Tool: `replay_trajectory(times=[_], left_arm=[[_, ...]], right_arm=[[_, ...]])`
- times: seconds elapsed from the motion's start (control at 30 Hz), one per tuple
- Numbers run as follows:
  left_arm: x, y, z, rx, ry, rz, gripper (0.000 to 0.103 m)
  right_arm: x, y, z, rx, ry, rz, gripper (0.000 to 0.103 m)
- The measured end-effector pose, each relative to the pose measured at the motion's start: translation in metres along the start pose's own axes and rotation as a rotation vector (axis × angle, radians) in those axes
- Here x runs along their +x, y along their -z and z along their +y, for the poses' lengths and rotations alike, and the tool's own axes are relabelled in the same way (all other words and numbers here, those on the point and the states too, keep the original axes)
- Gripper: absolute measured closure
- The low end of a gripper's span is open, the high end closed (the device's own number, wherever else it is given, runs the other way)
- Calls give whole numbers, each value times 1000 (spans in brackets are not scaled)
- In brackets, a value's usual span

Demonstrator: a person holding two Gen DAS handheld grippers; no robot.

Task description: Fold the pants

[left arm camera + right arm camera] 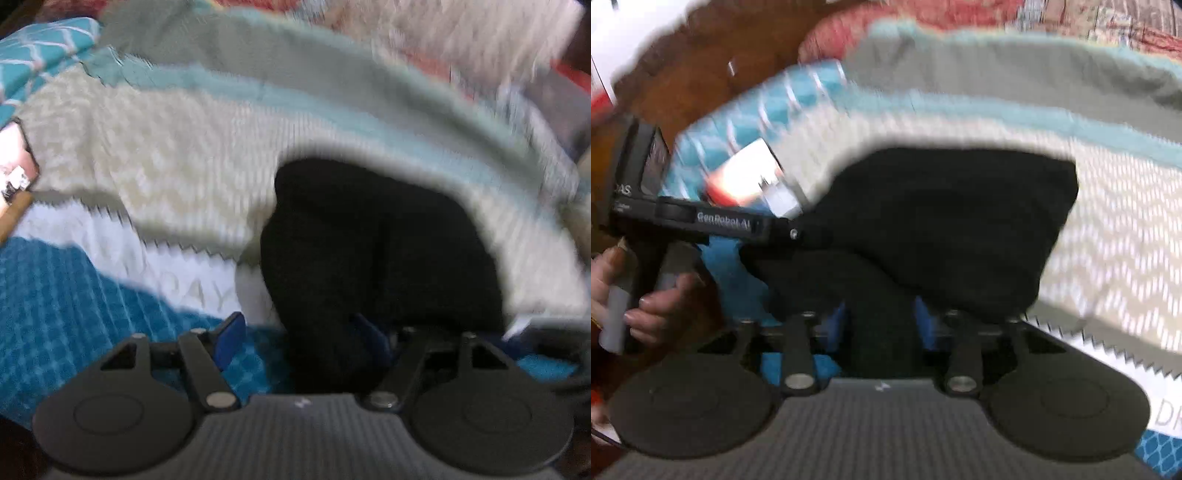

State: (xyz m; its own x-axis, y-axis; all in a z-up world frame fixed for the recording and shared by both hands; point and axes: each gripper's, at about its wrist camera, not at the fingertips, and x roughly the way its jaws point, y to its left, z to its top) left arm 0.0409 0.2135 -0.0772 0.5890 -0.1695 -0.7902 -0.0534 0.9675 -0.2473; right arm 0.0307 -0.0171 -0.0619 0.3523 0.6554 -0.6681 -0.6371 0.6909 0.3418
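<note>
The black pants [380, 251] lie bunched on a bed, over a pale patterned blanket [166, 162]. In the left wrist view the cloth runs down between my left gripper's [299, 332] blue-padded fingers [231, 339]; the jaws look apart, the right pad half hidden by cloth. In the right wrist view the pants [945, 229] form a folded mound, and a fold of them passes between my right gripper's [881, 325] blue fingers [836, 326], which stand close on the cloth. The left gripper's body [713, 221], held by a hand, shows at the left. Both views are motion-blurred.
A teal patterned cover [74, 306] lies under the blanket. A white cloth with grey lettering [177, 266] lies between them. A red patterned bedspread [923, 18] is at the back. A small box [746, 177] lies near the pillow. A wooden headboard [694, 74] stands at left.
</note>
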Motion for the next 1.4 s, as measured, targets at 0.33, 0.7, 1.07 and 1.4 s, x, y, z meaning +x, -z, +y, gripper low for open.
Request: replay_trajectory(times=[0.33,0.7,1.07,1.4], left_arm=[[-30,-30,22,-104,229,-109,0],[45,-12,17,-277,460,51,3],[25,-113,-63,-93,509,-143,43],[172,-242,-172,16,466,-137,43]], right_arm=[[-64,-18,-39,146,35,-243,17],[27,-3,-103,586,-199,22,14],[-61,-80,-104,322,-205,-210,42],[-40,-162,-263,339,-24,-347,42]])
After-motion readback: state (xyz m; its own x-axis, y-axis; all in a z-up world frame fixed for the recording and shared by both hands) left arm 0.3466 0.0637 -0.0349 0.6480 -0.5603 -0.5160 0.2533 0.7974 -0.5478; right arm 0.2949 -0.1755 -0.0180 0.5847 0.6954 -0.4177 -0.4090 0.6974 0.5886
